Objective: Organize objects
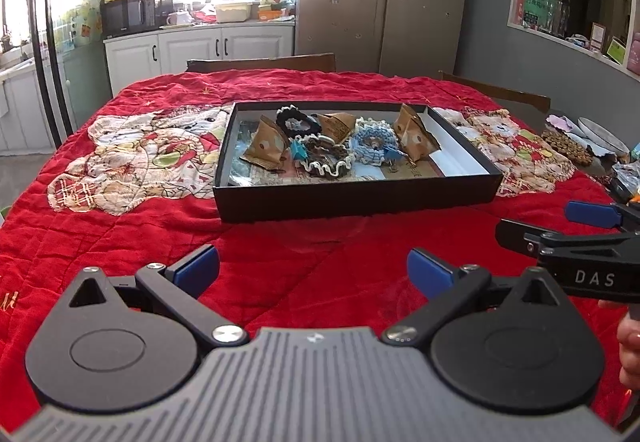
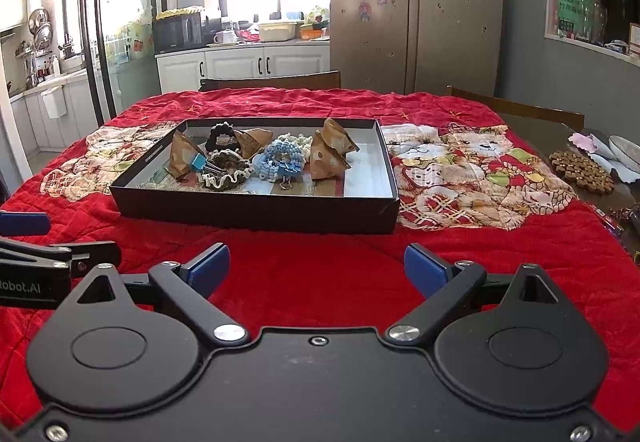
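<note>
A shallow black box [image 1: 352, 198] [image 2: 256, 212] stands on the red quilted cloth. In it lie three brown paper packets [image 1: 266, 144] [image 2: 328, 158], a black scrunchie [image 1: 298, 122] [image 2: 220, 134], a brown ruffled scrunchie [image 1: 326, 160] [image 2: 226, 172], a light blue scrunchie [image 1: 374, 146] [image 2: 280, 156] and blue binder clips [image 2: 198, 162]. My left gripper [image 1: 312, 270] is open and empty, held over the cloth in front of the box. My right gripper [image 2: 316, 268] is open and empty, beside the left one, also short of the box.
At the table's right edge lie a brown beaded mat [image 2: 582, 170] [image 1: 566, 144], a plate [image 2: 628, 152] and small clutter. Wooden chair backs [image 2: 272, 80] stand behind the table. Kitchen cabinets and a fridge are beyond.
</note>
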The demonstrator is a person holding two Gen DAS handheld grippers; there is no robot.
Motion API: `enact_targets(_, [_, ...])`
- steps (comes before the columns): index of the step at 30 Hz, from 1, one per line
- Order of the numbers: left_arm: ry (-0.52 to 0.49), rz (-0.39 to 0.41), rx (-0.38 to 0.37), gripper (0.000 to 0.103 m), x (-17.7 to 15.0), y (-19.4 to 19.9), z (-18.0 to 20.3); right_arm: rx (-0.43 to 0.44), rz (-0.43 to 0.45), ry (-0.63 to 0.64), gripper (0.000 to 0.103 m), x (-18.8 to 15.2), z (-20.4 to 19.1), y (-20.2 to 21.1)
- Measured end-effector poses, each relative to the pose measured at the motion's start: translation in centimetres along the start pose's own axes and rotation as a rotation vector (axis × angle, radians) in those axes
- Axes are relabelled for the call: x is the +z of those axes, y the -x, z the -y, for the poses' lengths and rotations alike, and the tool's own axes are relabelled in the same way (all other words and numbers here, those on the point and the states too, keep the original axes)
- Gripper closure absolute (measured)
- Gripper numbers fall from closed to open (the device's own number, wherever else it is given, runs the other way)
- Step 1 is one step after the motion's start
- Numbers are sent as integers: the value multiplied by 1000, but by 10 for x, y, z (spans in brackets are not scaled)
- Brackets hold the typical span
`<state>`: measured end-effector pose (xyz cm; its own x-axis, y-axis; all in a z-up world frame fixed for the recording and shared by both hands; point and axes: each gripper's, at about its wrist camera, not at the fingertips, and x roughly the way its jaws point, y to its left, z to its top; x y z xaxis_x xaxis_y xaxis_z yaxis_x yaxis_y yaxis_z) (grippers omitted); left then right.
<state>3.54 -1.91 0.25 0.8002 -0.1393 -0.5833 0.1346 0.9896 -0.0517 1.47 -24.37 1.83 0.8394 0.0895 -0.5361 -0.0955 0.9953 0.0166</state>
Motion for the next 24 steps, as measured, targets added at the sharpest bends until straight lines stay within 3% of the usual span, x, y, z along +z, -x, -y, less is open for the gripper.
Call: enact_targets(24, [0, -6, -5, 0, -2, 0, 2, 5, -7, 6, 9, -2, -2, -1])
